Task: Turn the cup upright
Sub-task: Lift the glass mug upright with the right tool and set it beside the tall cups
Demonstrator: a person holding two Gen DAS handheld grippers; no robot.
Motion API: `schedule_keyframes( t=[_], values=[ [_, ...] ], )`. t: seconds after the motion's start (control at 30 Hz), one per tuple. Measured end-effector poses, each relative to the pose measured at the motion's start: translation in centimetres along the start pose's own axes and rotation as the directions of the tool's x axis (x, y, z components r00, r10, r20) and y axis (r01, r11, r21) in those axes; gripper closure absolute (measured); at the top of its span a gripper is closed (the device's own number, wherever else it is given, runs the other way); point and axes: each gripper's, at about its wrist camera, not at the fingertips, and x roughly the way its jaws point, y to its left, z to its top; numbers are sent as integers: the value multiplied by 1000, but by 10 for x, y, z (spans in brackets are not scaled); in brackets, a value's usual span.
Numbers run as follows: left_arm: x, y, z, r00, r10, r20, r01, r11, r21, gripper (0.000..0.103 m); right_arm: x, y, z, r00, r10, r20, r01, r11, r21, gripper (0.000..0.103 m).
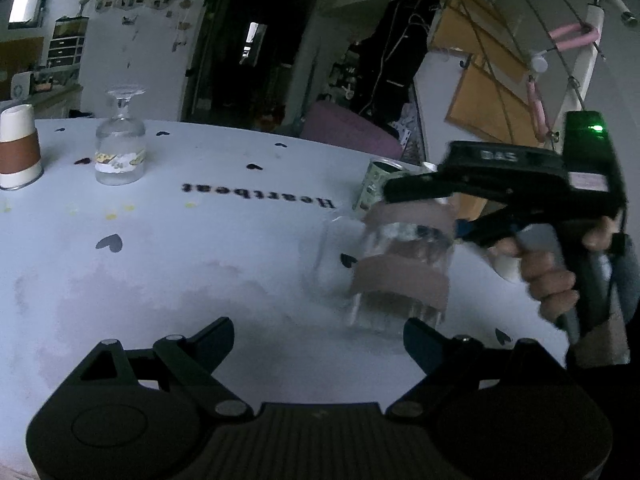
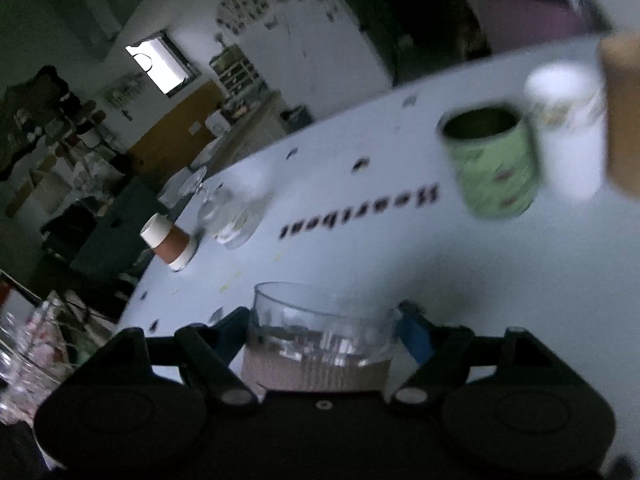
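Right tongs (image 2: 324, 332) clamp glass cup (image 2: 320, 344) (banded); left tongs (image 1: 318, 340) spread.

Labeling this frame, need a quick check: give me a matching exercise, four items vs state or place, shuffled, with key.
Items:
1. glass cup
2. green mug
3. paper cup
4. left gripper

States:
A. open, holding nothing
B. upside down, brown sleeve
C. upright, standing near the "Heartbeat" print
D. clamped in the right gripper

Pairs: 1-D, 2-C, 3-B, 4-A
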Motion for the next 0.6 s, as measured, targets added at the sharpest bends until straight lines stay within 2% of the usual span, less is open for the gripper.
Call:
schedule_keyframes(
  t=[0.1,0.23,0.4,0.6],
  values=[
    [1,-3,0,1000,-3,5,3,1000,2,12,-18,-8,6,996,-67,60,71,996,-52,23],
    [3,-6,0,1000,1,5,-1,1000,11,12,-33,-20,14,974,-178,143,193,975,-106,23],
    [4,-6,0,1000,5,6,-5,1000,14,12,-42,-32,18,917,-316,243,364,913,-185,23],
    [5,-5,-1,1000,13,2,-13,1000,14,12,-41,-52,27,853,-414,319,501,820,-275,24]
  ],
)
